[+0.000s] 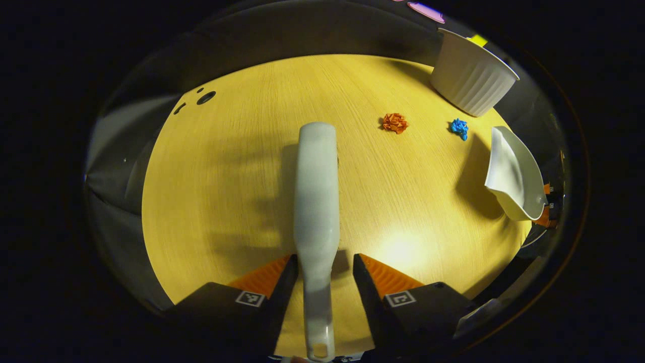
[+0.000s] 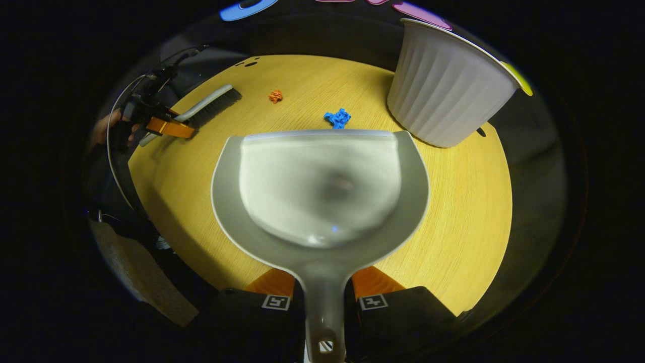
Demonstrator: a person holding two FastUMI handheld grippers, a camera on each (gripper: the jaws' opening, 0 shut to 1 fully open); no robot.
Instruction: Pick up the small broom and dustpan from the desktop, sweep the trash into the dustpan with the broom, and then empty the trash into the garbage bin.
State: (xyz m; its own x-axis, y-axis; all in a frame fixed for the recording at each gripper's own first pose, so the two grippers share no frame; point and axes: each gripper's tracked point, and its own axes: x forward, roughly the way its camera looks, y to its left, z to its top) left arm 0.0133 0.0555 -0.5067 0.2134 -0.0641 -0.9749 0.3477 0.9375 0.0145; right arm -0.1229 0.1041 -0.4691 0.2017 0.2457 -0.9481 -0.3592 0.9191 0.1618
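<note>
Left claw (image 1: 325, 269): clenched on the broom (image 1: 316, 201) handle; the broom is lifted over the table (image 1: 221, 201).
Orange scrap (image 1: 394, 122): far from the dustpan's lip; a hard stroke could flick it off the table.
Blue scrap (image 2: 337, 118): just beyond the lip; it could slide under if the lip is not flat.
Right claw (image 2: 322, 292): grasping the dustpan (image 2: 320, 186) handle.
Bin (image 2: 446, 85): near the dustpan; a careless swing could tip it.

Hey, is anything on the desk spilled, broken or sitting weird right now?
Nothing stands out. The orange scrap and blue scrap lie loose on the desk, unswept. The bin stands upright; broom and dustpan look intact.
</note>
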